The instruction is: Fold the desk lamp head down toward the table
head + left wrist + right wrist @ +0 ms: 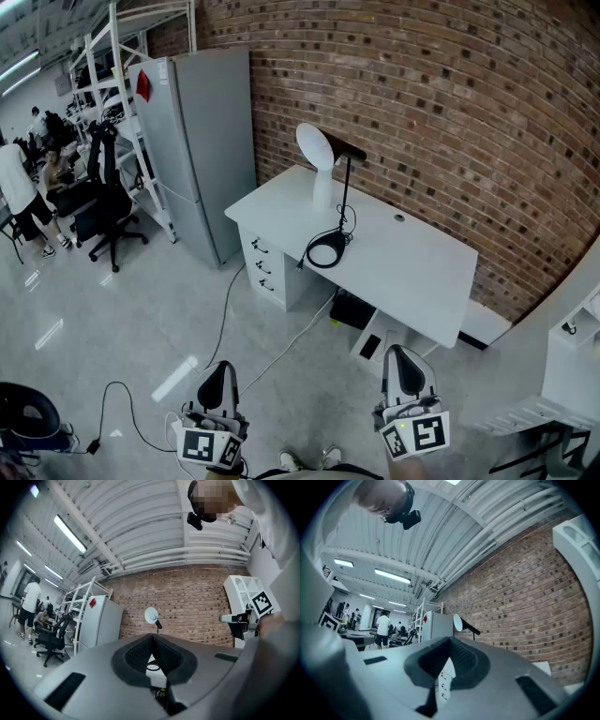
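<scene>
Both claws are closed on nothing: in its own view my left claw has its dark ribbed pads meeting at the tip with only air between them, and my right claw shows the same. From the head view, the left claw and right claw hang low over the glossy grey floor, well apart from the task's thing. That thing, the thin black-stemmed desk lamp, stands ahead of me on the white surface against the red brick wall, lying between the two claws' lines and, I judge, somewhat nearer the right one. Its stem is upright over a black ring base. A short arm runs from the stem's top toward the picture's left to the round white head, which is raised and tilted. I would close the whole gap first, then press that head downward.
</scene>
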Tool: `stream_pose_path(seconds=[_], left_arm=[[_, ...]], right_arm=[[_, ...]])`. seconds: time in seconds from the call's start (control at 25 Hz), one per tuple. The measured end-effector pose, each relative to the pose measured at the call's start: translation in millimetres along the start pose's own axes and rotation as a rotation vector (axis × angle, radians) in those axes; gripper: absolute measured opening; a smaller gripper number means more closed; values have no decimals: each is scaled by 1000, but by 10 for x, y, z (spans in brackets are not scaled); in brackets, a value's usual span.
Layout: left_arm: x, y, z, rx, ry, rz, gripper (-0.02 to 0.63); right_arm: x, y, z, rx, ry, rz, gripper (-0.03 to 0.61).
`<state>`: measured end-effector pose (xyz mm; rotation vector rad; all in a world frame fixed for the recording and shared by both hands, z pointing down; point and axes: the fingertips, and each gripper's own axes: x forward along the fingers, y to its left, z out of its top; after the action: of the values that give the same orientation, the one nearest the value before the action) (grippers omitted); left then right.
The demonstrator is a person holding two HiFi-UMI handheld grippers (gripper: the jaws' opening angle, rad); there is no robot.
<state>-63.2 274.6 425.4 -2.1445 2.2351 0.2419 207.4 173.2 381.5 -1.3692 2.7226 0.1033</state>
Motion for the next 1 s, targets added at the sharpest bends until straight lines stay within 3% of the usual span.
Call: stream_pose_path(seconds=[0.56,1.0], left_arm=[[36,90,-56,-9,7,-23,8],[70,122,-241,-41,21,-85,8]], right_arm=[[89,116,-18,6,1,-4,15],[155,336,-117,-3,25,10,15]])
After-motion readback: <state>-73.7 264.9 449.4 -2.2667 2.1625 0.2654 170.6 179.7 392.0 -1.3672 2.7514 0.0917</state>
